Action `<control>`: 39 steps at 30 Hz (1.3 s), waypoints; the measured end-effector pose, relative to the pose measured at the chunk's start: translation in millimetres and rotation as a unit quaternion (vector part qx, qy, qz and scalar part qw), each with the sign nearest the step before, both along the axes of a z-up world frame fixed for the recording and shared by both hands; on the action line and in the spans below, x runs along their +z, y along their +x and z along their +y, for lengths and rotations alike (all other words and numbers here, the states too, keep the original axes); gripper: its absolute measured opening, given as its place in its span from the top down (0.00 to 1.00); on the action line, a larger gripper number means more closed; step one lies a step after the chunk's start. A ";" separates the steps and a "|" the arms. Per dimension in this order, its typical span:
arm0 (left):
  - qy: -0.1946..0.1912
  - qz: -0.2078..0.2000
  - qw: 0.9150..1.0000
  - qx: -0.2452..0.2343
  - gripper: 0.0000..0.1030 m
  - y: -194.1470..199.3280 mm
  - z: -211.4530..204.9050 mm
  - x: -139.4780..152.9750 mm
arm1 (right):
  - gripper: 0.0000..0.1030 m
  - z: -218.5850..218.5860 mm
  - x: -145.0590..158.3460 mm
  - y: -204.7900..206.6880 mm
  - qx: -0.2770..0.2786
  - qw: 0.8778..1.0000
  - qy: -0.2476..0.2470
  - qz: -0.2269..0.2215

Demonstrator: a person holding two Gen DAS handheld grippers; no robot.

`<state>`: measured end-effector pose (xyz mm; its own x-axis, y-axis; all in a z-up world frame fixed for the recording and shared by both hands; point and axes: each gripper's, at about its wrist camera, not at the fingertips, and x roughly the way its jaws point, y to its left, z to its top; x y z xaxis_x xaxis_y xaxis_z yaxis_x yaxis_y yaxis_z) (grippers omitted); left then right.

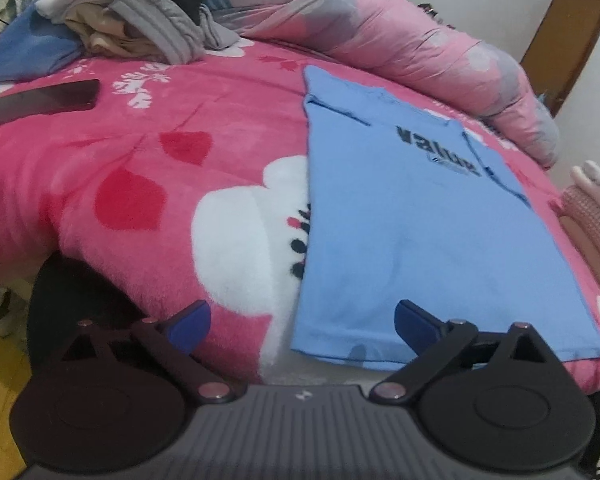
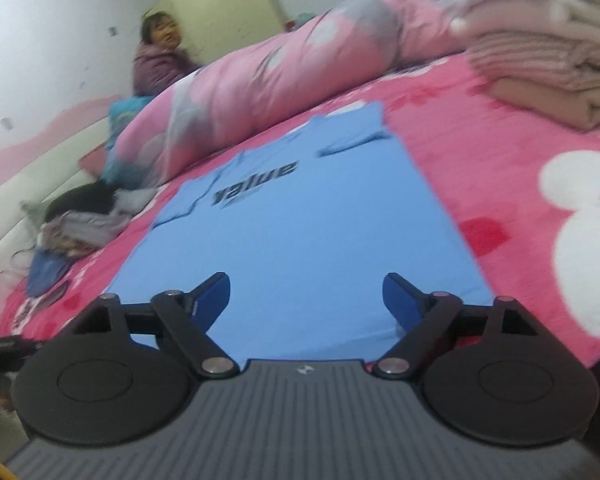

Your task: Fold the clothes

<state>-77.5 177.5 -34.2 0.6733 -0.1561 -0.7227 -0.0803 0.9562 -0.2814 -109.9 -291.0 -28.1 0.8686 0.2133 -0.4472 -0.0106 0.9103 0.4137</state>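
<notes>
A light blue cotton T-shirt with black lettering (image 1: 412, 220) is laid flat on a bed covered by a pink fleece blanket with white and red flower shapes (image 1: 120, 168), both sleeves folded in over the body. The left claw (image 1: 302, 326) is held wide open at the shirt's hem, near its left corner, with nothing gripped. The right claw (image 2: 306, 298) is likewise spread wide over the hem and is empty. A rolled pink quilt (image 1: 400, 36) is seen beyond the shirt, a heap of unfolded clothes (image 1: 140, 24) at the far left, and a stack of folded beige garments (image 2: 540, 52) at the right. A dark phone (image 1: 44, 100) lies on the blanket.
</notes>
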 end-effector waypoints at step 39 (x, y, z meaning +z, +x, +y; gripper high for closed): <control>0.127 0.088 0.987 0.039 0.00 55.9 -30.9 -13.3 | 0.01 2.2 -37.8 37.1 -0.171 0.968 -0.121 0.139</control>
<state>-21.5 146.6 -47.6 0.5363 0.0922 -0.8389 -0.1819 0.9833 -0.0082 -72.9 -288.8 -65.9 0.7089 -0.2063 -0.6745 0.3902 0.9113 0.1313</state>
